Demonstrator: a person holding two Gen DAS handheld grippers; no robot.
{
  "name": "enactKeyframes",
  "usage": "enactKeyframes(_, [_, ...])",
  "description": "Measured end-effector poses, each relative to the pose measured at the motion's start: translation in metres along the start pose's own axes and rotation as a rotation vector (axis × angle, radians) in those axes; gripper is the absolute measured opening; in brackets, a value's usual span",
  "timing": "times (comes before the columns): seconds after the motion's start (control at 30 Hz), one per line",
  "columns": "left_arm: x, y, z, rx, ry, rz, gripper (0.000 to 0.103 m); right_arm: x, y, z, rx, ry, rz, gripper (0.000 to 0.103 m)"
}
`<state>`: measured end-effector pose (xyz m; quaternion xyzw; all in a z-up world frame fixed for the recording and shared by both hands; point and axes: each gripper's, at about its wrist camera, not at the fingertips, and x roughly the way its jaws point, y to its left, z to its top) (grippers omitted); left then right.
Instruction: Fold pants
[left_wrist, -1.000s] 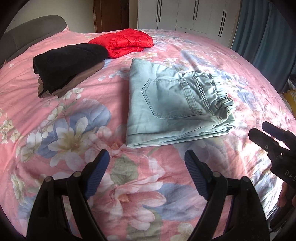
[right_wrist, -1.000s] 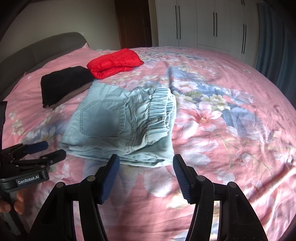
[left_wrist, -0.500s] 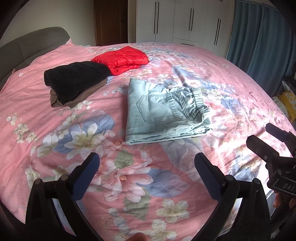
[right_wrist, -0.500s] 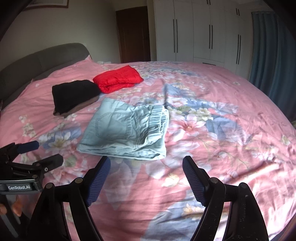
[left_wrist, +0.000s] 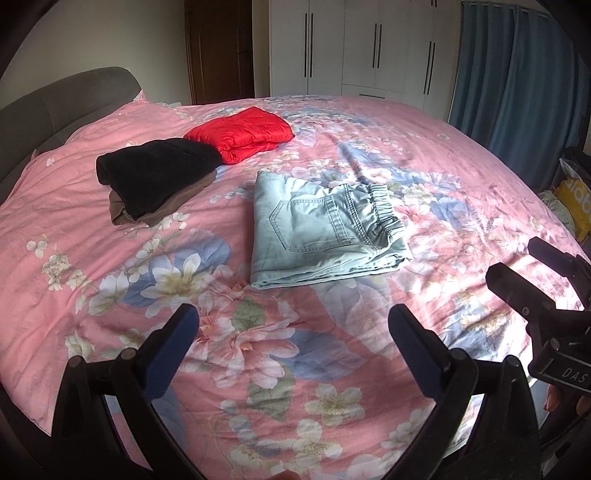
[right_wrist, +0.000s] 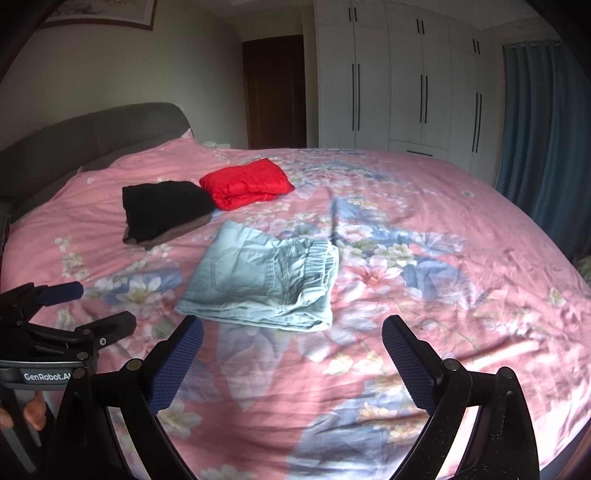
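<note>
Light blue jeans lie folded into a flat rectangle on the pink floral bed, back pocket and elastic waistband up. They also show in the right wrist view. My left gripper is open and empty, held back from the jeans' near edge. My right gripper is open and empty, also short of the jeans. Each gripper appears in the other's view, the right one at the right edge and the left one at the left edge.
A folded black and brown garment pile and a folded red padded jacket lie beyond the jeans. A grey headboard is at the left. White wardrobes and blue curtains stand behind the bed.
Both grippers have pulled back and up from the jeans and opened wider. The jeans lie still and look smaller in both views.
</note>
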<state>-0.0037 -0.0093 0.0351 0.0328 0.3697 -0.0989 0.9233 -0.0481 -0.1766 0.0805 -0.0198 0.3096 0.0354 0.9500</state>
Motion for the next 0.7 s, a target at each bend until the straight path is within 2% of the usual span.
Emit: enactKeyframes(0.7, [0.0015,-0.0099,0.0001,0.013,0.009,-0.004,0.102,-0.0027,-0.0015,-0.0033,0.011,0.008,0.002,0.097])
